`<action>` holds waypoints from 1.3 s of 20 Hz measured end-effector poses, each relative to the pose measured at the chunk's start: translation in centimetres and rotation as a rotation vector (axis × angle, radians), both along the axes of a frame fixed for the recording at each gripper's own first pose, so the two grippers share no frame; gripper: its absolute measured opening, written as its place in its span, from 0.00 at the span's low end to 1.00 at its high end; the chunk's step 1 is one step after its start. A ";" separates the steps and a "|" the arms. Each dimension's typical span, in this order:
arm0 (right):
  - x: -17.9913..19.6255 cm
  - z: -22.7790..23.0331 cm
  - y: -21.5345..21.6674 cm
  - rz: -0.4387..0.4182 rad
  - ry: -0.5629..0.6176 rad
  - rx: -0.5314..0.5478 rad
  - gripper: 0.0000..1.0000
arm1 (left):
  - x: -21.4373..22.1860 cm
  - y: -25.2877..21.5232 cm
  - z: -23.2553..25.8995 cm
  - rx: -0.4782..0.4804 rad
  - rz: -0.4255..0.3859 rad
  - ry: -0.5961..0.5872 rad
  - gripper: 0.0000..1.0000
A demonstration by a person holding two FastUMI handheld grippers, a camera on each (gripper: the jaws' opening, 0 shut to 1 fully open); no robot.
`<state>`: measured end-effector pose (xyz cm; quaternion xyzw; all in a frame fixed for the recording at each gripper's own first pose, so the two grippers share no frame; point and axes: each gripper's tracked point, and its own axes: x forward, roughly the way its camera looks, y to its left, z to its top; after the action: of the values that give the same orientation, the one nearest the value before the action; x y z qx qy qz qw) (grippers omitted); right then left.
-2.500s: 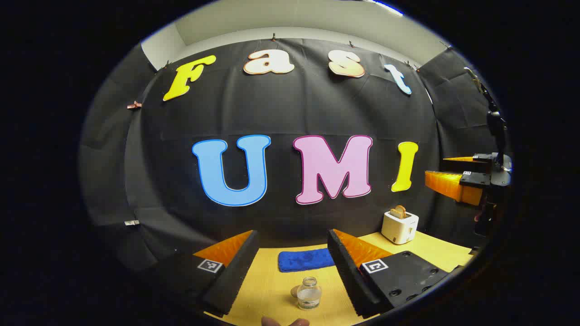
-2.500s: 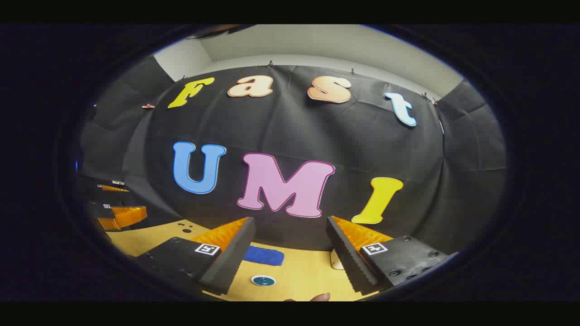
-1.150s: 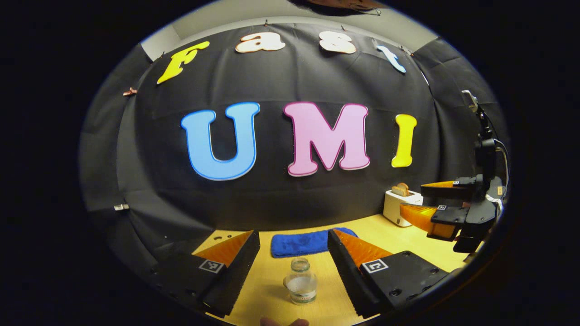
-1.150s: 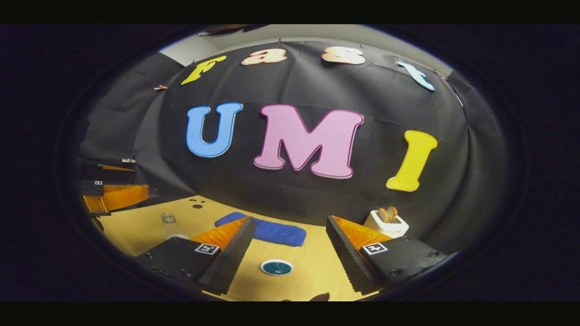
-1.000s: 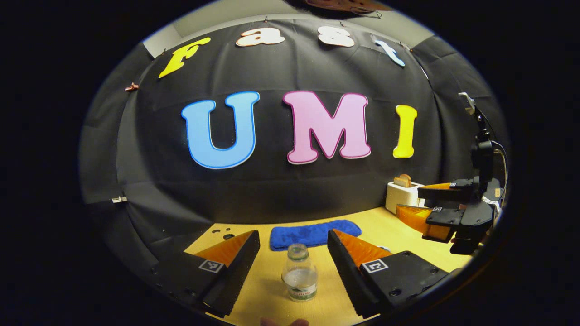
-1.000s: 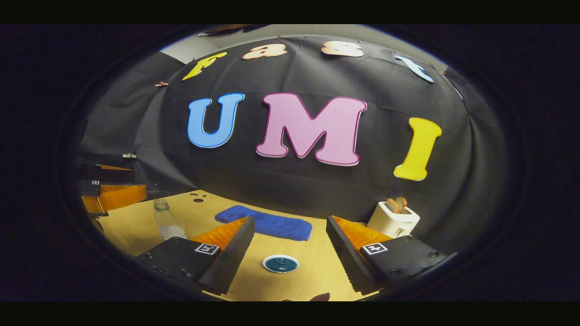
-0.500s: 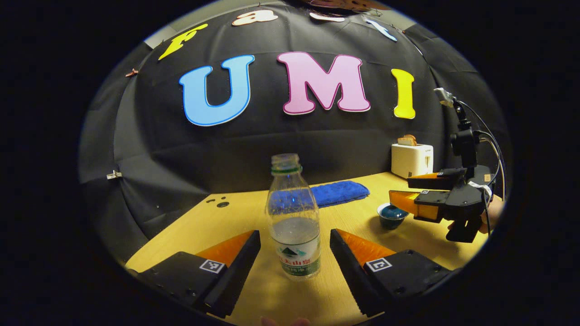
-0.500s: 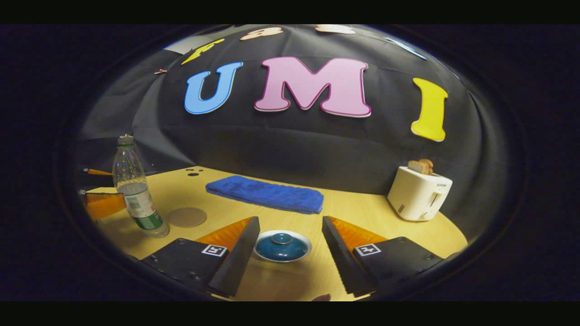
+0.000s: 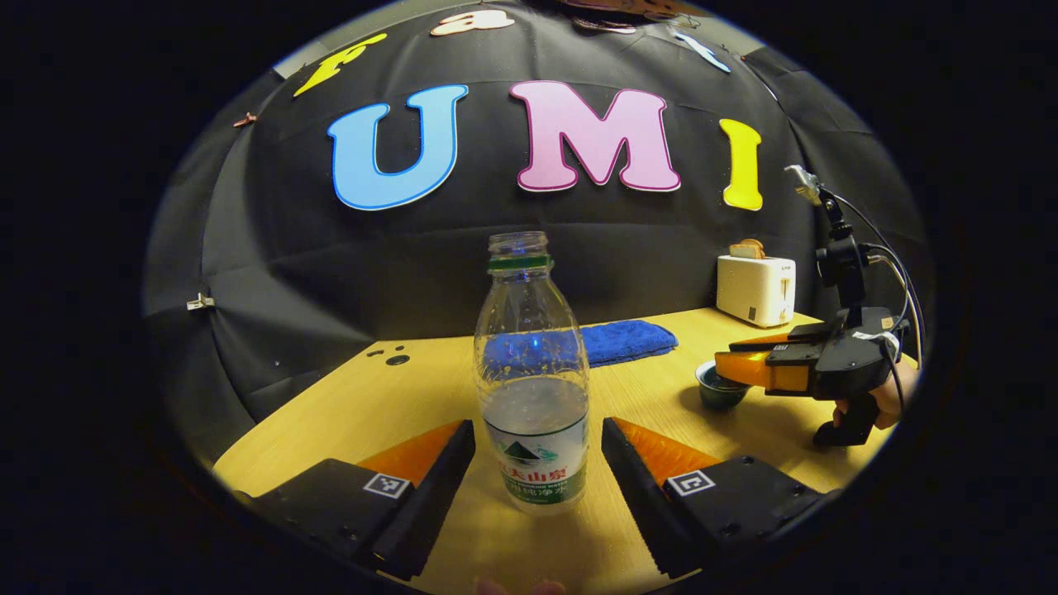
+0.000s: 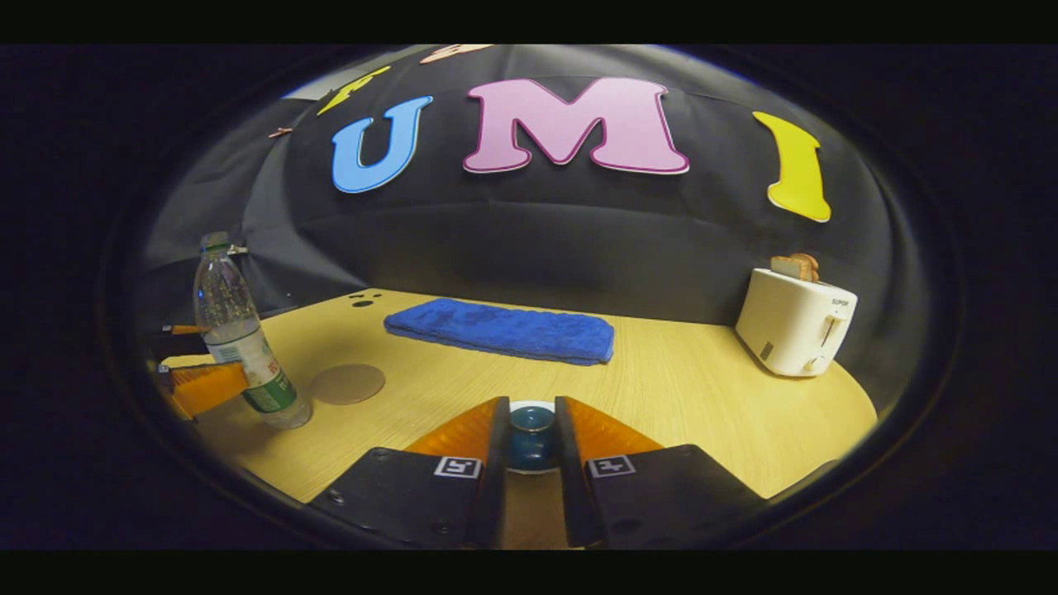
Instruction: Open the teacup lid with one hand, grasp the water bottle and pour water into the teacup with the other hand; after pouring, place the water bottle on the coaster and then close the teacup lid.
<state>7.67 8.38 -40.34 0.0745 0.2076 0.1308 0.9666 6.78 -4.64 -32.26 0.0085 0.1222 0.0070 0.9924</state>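
Right gripper view: teacup lid (image 10: pixel 531 431), still seated on the teacup near centre of the table (image 10: pixel 678 397), pinched at its knob by the right gripper (image 10: pixel 531 438) for lifting, while the left gripper (image 9: pixel 537 463) gapes around the upright water bottle (image 9: pixel 536 388), ready to pour.

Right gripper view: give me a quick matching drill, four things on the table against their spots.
Things:
1. water bottle
2. coaster
3. toaster
4. teacup lid

Places:
A. between the right gripper fingers
B. far right, by the wall
C. bare, beside the bottle
D. far left, upright

Pairs: 1-D, 2-C, 3-B, 4-A
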 end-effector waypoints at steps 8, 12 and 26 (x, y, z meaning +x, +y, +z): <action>0.4 2.6 -0.6 -0.010 -0.084 -0.007 0.30 | 1.0 -0.5 -0.6 0.002 -0.019 0.005 0.97; -0.2 5.0 -3.4 -0.063 -0.131 -0.024 0.25 | 1.4 -0.6 -1.3 -0.011 -0.010 0.021 0.97; -3.1 6.0 -12.2 -0.193 -0.151 -0.034 0.30 | 7.5 -0.1 2.4 0.637 -0.003 0.059 0.73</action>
<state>4.57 -3.80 -34.35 0.0675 0.1285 0.0391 0.9886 14.30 -4.75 -29.86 0.3193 0.1426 0.0431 0.9359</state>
